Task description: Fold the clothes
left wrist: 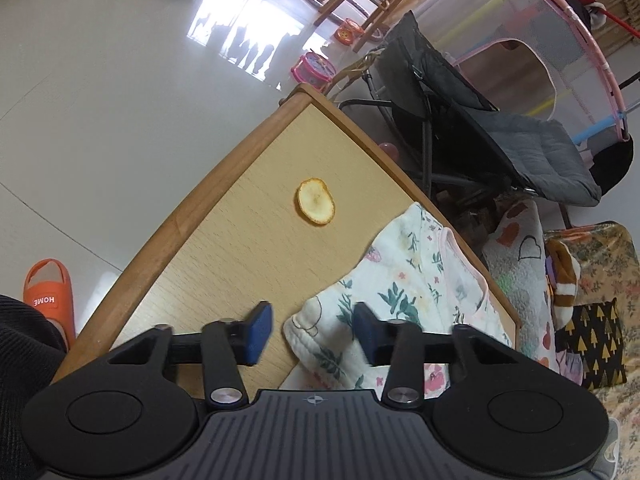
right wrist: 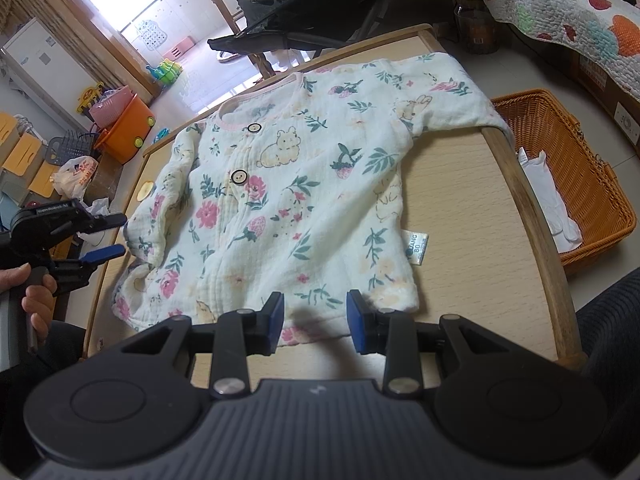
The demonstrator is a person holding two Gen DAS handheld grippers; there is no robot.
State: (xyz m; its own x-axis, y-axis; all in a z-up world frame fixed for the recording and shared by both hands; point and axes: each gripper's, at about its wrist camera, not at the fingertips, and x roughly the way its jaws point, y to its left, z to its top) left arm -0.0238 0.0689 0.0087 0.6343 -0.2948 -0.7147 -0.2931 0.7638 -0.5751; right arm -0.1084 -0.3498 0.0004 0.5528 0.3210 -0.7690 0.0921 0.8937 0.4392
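The wooden worktop (right wrist: pixel 472 200) carried the task's garment, a small cream baby top (right wrist: pixel 288 184) printed with flowers, leaves and rabbits, spread flat with its buttoned front up and its pink-trimmed neckline toward the far edge. One sleeve reached to the far right corner and drooped over the worktop's rim; the other sleeve lay folded down along the left side of the body. A care label stuck out from the right side seam near the hem. On the floor just beside the worktop's right rim stood an orange wicker basket (right wrist: pixel 576 184) with white cloth inside. The right hand-held gripper (right wrist: pixel 315 322) hung over the near hem, its blue pads apart with the hem's edge showing between them; whether the pads pressed the cloth could not be told. The left hand-held gripper (left wrist: pixel 312 332) sat at the left sleeve's cuff, jaws apart, one pad over bare wood and the other in front of the cuff, nothing clamped; in the right wrist view it (right wrist: pixel 105 238) appeared at the left edge, gripped by a hand (right wrist: pixel 38 300). A round yellowish slice (left wrist: pixel 315 201) lay alone on the bare wood, well apart from the top.
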